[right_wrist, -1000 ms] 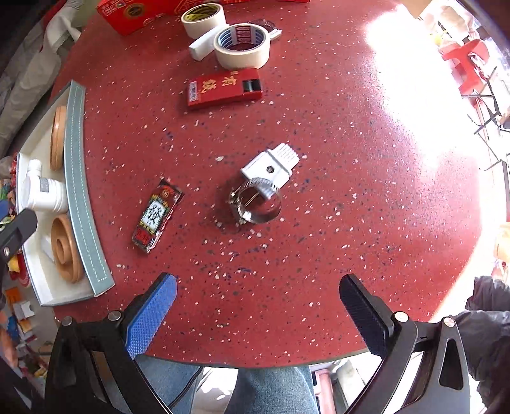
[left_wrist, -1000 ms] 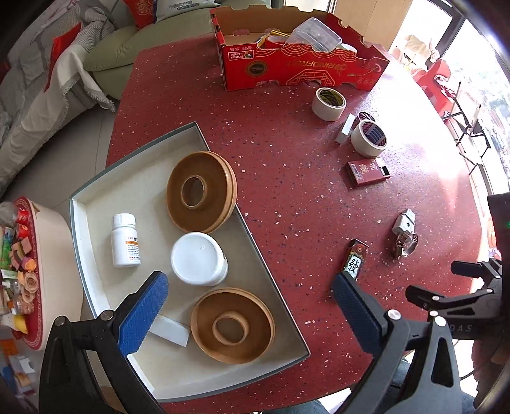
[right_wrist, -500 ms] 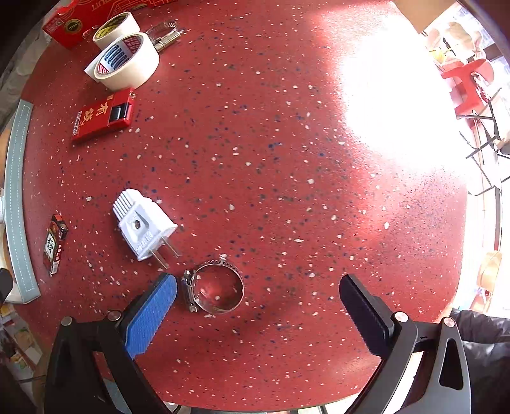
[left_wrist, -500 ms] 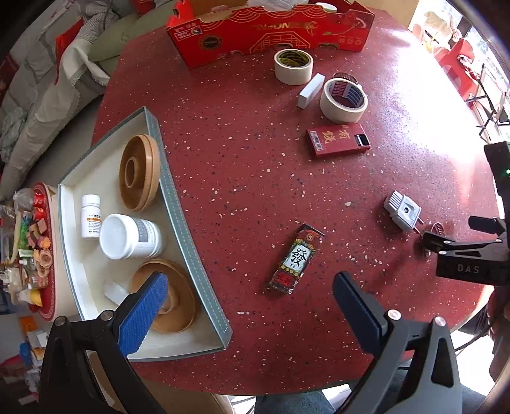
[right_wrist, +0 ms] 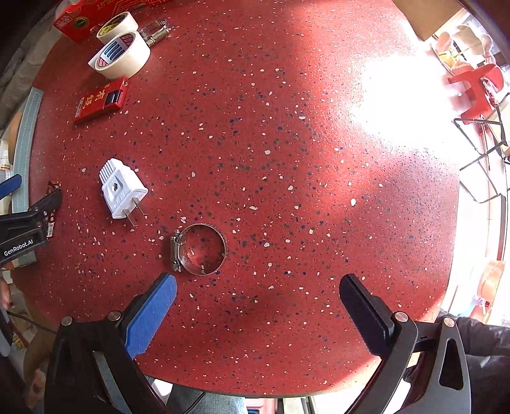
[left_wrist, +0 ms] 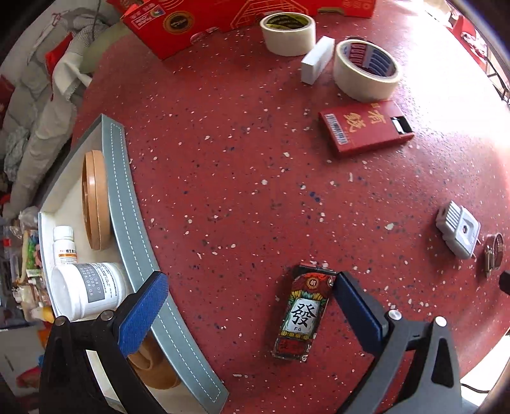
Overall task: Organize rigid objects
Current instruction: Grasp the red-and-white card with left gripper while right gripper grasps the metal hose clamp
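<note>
A small patterned box marked with a black character lies flat on the red table. My left gripper is open low over it, and the black finger sits right beside the box's right edge. A white plug and a metal hose clamp lie in the right wrist view. My right gripper is open, with the clamp just ahead of its blue finger. The grey-rimmed tray on the left holds wooden rings, a white jar and a pill bottle.
Two tape rolls, a white block and a red flat box lie farther back, before a red carton. The table's edge runs close under both grippers. Sun glare covers the table's right side.
My left gripper has swung from over the tray toward the patterned box and dropped low beside it. My right gripper turned toward the plug and clamp, then drew back a little.
</note>
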`<state>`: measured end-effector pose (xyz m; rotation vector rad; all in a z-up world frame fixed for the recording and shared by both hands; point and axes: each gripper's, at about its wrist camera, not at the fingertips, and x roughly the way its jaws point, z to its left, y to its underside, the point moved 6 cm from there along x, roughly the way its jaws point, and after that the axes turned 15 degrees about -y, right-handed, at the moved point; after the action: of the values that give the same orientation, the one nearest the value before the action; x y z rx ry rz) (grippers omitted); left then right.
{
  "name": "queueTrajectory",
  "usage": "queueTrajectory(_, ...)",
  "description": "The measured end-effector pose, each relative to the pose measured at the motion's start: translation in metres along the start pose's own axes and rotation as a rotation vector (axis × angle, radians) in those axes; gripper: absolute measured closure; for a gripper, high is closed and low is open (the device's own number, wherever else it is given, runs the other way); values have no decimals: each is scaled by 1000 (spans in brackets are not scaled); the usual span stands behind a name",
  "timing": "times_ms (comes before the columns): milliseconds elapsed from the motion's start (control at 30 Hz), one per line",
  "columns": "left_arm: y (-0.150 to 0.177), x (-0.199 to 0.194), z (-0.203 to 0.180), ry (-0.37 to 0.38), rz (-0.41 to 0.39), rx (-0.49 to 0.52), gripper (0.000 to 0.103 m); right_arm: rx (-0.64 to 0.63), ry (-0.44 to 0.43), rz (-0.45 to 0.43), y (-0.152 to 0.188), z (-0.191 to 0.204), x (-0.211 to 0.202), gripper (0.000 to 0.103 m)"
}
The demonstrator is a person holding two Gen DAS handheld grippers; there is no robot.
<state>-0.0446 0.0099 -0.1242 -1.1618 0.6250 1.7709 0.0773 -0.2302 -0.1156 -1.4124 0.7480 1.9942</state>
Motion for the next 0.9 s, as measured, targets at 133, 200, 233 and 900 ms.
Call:
queueTrajectory(133,7,-2,0,54,32,-16,0,-15,-14,30,-16,21,23,0)
queueTrajectory(200,15,-2,-6,73,58,-26,0,-24,-9,51,-20,25,31,0)
queueTrajectory(233,19,-1,-10,82,74,-31,0,-25,-2,68,-22,25,36,0)
queueTrajectory(900,24,-35,-57,218,64,6,65,-149,6,96,-36,56,49,60)
